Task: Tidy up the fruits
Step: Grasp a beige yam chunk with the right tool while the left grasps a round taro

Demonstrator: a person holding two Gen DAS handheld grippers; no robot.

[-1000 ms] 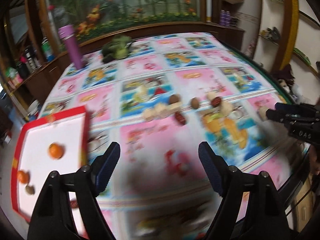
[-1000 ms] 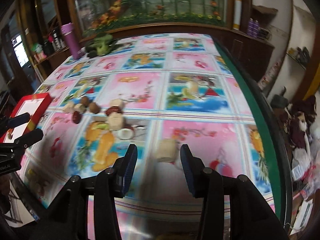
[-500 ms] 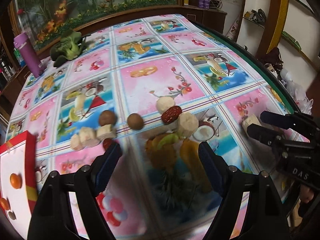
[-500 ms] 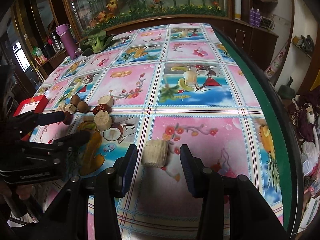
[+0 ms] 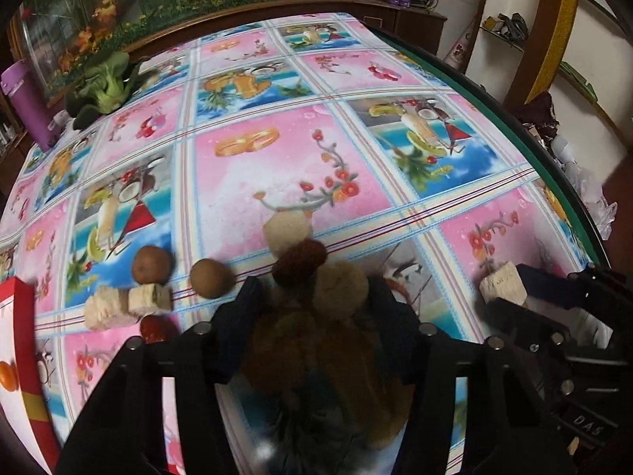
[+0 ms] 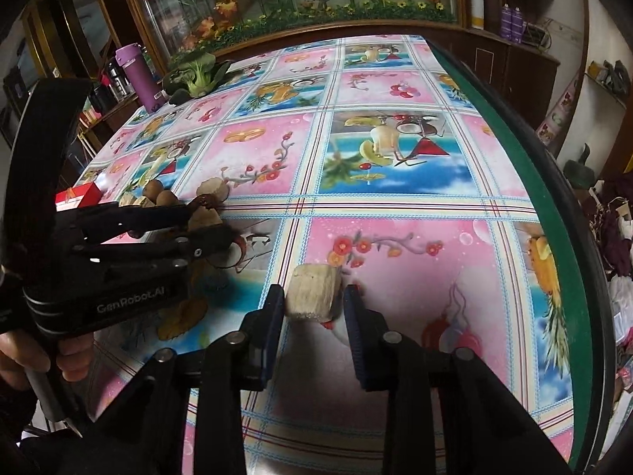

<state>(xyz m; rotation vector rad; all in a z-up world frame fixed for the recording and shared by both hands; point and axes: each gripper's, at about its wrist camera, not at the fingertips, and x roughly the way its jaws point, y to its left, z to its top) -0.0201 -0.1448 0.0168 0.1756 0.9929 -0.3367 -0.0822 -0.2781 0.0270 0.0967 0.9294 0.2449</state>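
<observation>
Both sets of jaws are closing: the left gripper point(image 5: 312, 297) around a pale banana chunk point(image 5: 342, 283), the right gripper point(image 6: 314, 303) around another pale chunk point(image 6: 312, 293), seemingly unpinched.

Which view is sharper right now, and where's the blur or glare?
Right wrist view: sharper, the pale chunk between the closing right gripper crisp; fisheye bends the table edge. Left wrist view: softer, the pieces between the closing left gripper smeared and shadowed, a small glare spot at the bottom.
</observation>
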